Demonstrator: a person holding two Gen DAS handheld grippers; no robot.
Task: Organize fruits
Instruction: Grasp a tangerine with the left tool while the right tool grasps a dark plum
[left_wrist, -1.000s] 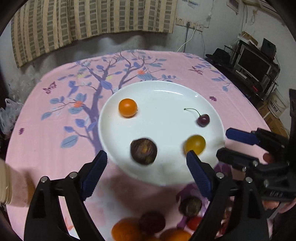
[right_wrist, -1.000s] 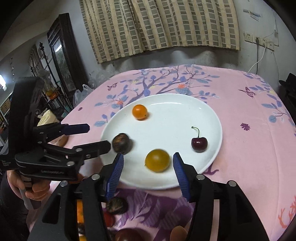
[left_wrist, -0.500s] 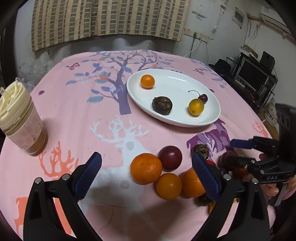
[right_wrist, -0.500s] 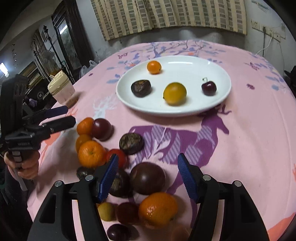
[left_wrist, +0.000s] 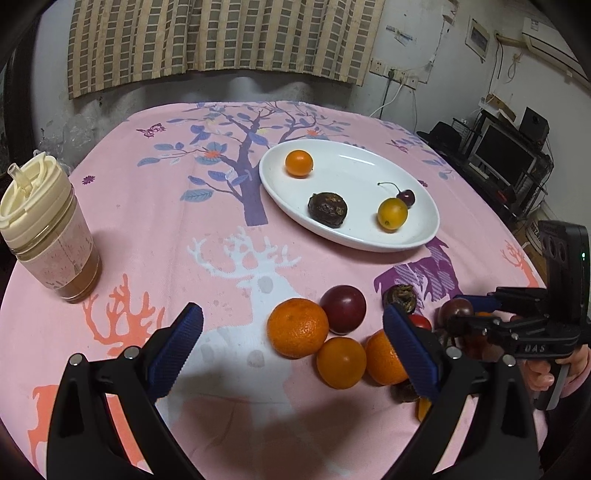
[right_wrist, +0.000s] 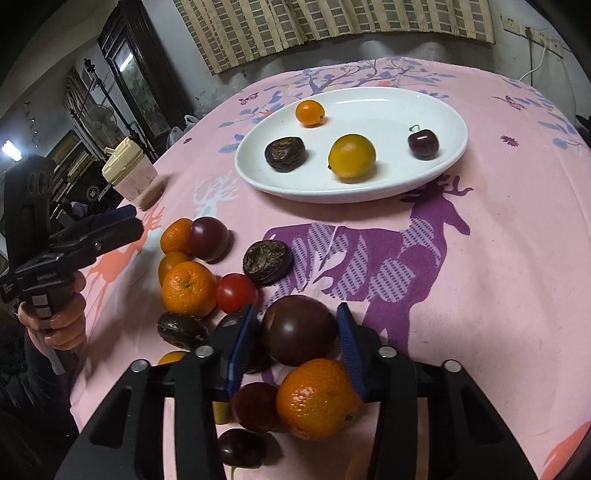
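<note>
— Four fruits lie on the white plate (right_wrist: 436, 173); where are the rest?
— Heaped on the pink tablecloth (left_wrist: 155, 229) nearer the grippers. Right gripper (right_wrist: 295, 345), jaws partly apart, brackets a dark plum (right_wrist: 299, 334) (contact unclear). Left gripper (left_wrist: 291, 350) gapes wide above the cloth beside an orange (left_wrist: 297, 328).

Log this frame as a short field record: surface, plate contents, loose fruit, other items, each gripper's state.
surface: pink printed tablecloth
plate: white plate holding four pieces: small orange fruit, dark wrinkled fruit, yellow fruit, cherry
loose fruit: pile off the plate, including a large dark plum, red tomato and tangerine
other items: lidded cup
left gripper: open, empty, above the pile's edge
right gripper: open, fingers either side of the large dark plum, contact unclear
</note>
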